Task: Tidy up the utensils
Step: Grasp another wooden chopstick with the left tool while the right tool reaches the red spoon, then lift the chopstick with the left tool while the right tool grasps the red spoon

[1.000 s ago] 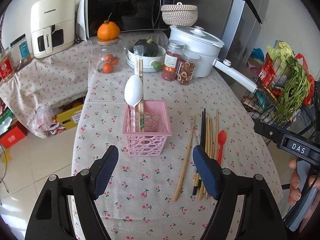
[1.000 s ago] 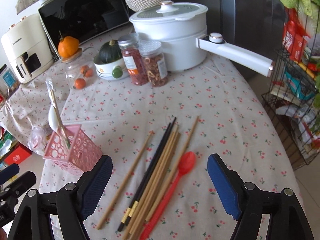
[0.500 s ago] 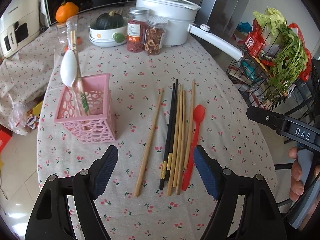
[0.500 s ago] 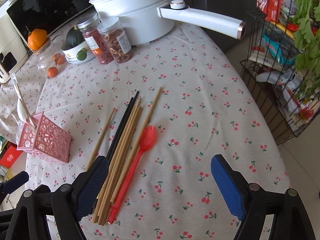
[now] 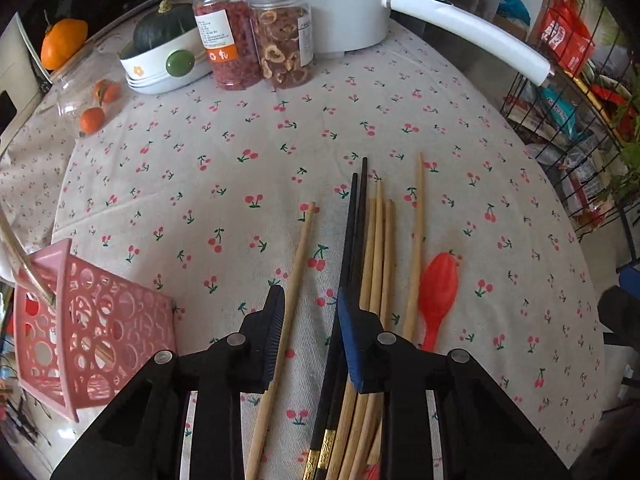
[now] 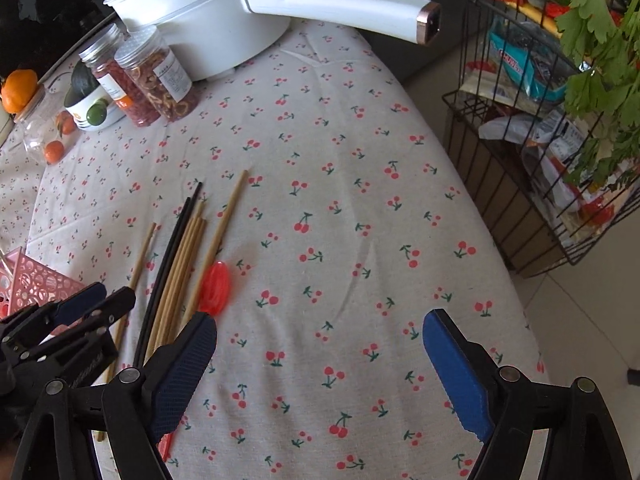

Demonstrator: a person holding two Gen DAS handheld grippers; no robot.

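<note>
Closing left gripper (image 5: pixel 308 324) around lone bamboo chopstick (image 5: pixel 294 280), pads not yet pressing; pink basket (image 5: pixel 120 320) at nine o'clock. Right gripper (image 6: pixel 320 344) spread wide, empty. Centring the stick squarely before lifting seems wise.

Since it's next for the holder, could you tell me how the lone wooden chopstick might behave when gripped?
The lone wooden chopstick looks thin, straight and round: probably stiff and light, yet apt to roll. Lying flat on the tablecloth between the closing left gripper pads, it may slip.
</note>
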